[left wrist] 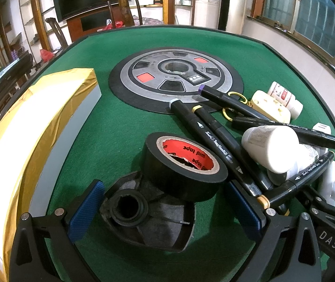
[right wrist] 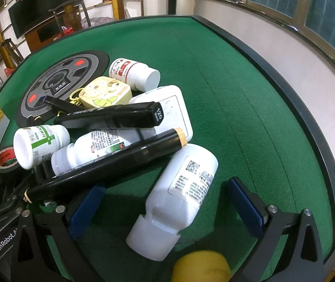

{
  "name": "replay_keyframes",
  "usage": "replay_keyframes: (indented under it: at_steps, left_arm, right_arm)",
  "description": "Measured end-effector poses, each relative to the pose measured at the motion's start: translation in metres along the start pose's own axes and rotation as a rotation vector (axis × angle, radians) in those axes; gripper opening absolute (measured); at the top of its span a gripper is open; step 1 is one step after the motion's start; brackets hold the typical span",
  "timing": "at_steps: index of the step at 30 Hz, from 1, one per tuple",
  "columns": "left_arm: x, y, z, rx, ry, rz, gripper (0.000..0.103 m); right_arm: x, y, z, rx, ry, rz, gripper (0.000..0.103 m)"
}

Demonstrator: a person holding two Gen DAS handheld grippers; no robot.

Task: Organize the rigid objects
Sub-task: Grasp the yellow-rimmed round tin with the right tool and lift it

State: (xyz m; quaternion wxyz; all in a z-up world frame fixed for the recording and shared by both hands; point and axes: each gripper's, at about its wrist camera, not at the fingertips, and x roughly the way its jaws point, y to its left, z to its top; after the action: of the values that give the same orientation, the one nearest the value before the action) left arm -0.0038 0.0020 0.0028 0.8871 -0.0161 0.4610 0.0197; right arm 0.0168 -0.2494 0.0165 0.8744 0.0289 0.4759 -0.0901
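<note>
Two grippers stand over the green felt table (right wrist: 249, 89), both with fingers spread wide and gripping nothing. Between the left gripper (left wrist: 165, 209) fingers lies a black dome-shaped part (left wrist: 148, 213) with a round socket, and a roll of black tape (left wrist: 186, 164) rests on its far edge, just ahead of the fingertips. Beyond the left finger runs a long white box with gold trim (left wrist: 26, 141); green felt shows between it and the tape. Past the right finger, black markers (left wrist: 214, 138) and white bottles (left wrist: 270, 148) lie heaped together.

Between the right gripper (right wrist: 167, 202) fingers lies a white bottle (right wrist: 181, 195), cap toward the camera — neither blue pad touches it. A black marker (right wrist: 111, 164) crosses above the left fingertip, leaning on the pile. Beyond the right finger, bare felt reaches the table's black rim (right wrist: 313, 122). A cartoon keychain case (right wrist: 104, 91) sits at the pile's far side.
</note>
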Motion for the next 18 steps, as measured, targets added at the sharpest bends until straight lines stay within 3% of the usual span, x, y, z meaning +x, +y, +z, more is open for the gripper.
replay_keyframes:
  at_steps: [18]
  left_arm:
    - [0.0003,-0.0026,-0.0013,0.034,0.021,-0.007,0.103]
  right_arm:
    - [0.0027,-0.0034,0.0052,0.007,0.001,-0.004,0.103]
